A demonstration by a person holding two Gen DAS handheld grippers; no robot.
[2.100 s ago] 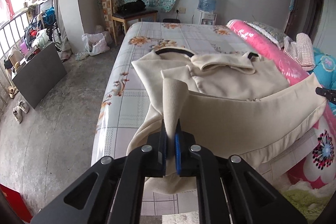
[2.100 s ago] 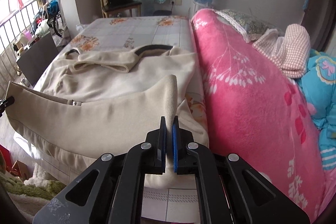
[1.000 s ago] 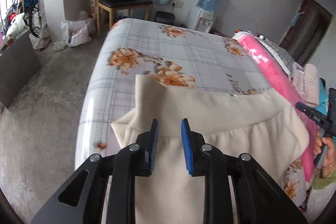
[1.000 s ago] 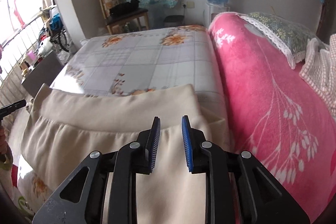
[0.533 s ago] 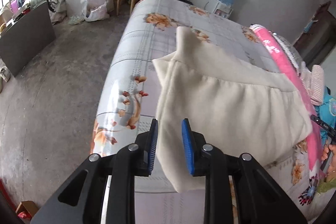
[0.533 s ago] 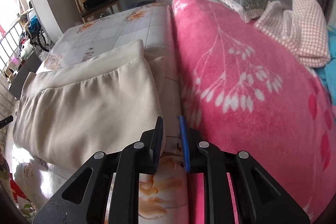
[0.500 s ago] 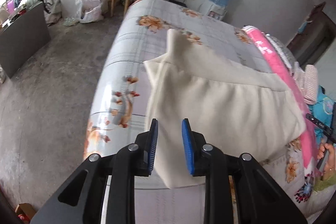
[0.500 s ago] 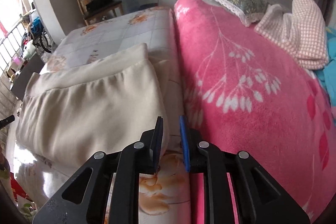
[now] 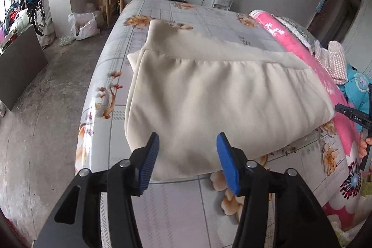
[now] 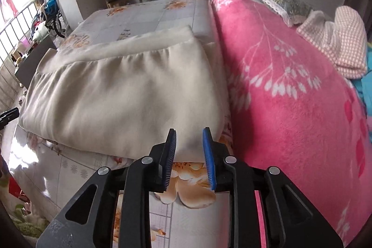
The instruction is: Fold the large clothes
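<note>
Found released: cream fleece garment (image 9: 209, 94), clamped in both grippers two seconds earlier and carried over itself, now lay folded double on the bed with the floral plastic-look cover (image 9: 176, 208), ribbed hem band along the far side of the stack. Left gripper (image 9: 187, 163) seen with jaws opening, blue pads well apart, near left corner of the fold showing between them but not pressed. Right gripper (image 10: 188, 152) likewise opening, narrower gap, near right corner of the garment (image 10: 125, 94) just beyond the pads, nothing clamped. Judged: one fold completed and set down; package still wide across the bed, so a further fold across its width probably outstanding.

Edges noted. Near fold edge close to the foot edge of the bed, slightly rounded, not hanging over. Left side of the garment just inside the left edge of the bed; bare concrete floor (image 9: 34, 108) beyond. Right side pressed against the rolled pink plush blanket (image 10: 290, 85), apparently touching it.

Open room. Far half of the bed bare, ample for sliding or turning the stack. Little clearance on the right beside the blanket; free approach on the left. Risk judged: smooth cover may let the stack slip when regripped.
</note>
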